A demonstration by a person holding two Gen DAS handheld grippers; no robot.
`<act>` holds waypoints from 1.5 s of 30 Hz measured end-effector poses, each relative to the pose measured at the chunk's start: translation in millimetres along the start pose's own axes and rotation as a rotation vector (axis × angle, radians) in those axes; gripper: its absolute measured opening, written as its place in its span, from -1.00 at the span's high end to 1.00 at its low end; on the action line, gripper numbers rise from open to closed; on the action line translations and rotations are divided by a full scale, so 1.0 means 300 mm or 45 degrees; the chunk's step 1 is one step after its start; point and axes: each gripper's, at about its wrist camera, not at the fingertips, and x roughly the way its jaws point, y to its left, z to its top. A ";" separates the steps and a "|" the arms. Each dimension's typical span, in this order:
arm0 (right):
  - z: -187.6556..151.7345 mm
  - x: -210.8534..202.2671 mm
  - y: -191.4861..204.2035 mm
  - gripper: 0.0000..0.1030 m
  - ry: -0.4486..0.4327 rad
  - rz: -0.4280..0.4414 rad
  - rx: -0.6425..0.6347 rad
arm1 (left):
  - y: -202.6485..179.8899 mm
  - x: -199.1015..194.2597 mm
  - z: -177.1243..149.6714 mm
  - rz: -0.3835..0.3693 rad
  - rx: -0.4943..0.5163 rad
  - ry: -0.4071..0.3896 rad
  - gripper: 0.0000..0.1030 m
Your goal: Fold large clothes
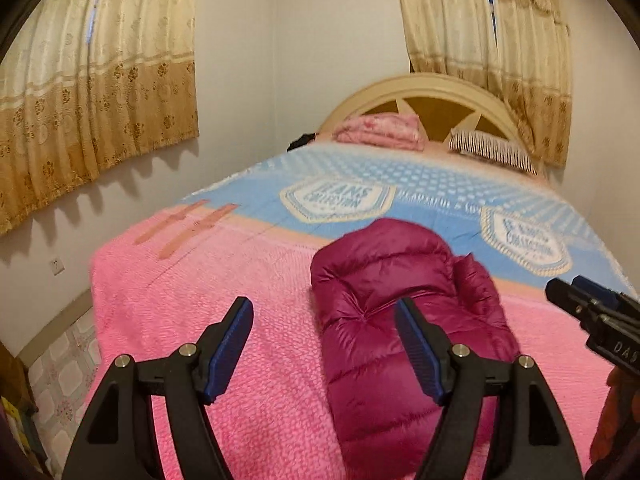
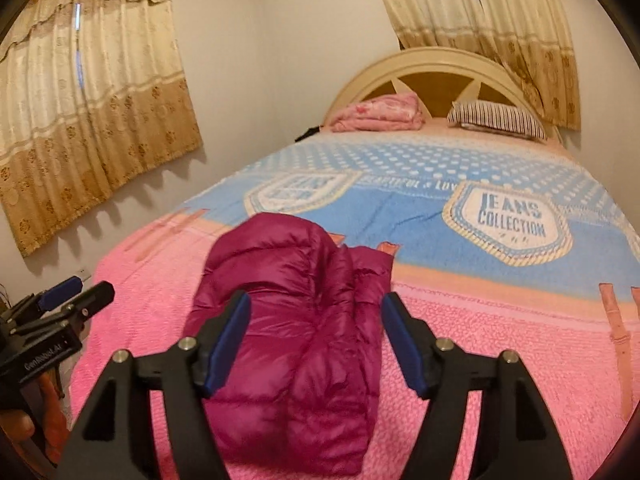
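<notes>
A magenta puffer jacket (image 1: 384,320) lies folded into a long bundle on the pink end of the bed; it also shows in the right wrist view (image 2: 296,336). My left gripper (image 1: 324,312) is open and empty, raised above the bed, with the jacket under its right finger. My right gripper (image 2: 316,308) is open and empty, held over the jacket's near half. Each gripper shows in the other's view: the right one at the right edge (image 1: 576,292), the left one at the left edge (image 2: 80,288).
The bed has a pink and blue blanket (image 1: 224,344). A folded pink quilt (image 1: 380,128) and a striped pillow (image 1: 492,148) lie by the headboard (image 1: 432,88). Curtains (image 1: 92,92) hang on the left wall. Tiled floor (image 1: 60,380) lies left of the bed.
</notes>
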 end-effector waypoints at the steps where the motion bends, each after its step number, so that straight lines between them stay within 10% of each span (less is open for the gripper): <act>1: -0.001 -0.016 0.011 -0.37 -0.012 -0.006 -0.010 | 0.006 -0.012 0.003 -0.003 -0.006 -0.007 -0.44; 45: -0.032 -0.070 0.049 -0.37 -0.040 0.004 -0.033 | 0.028 -0.066 -0.030 -0.022 0.004 -0.012 -0.45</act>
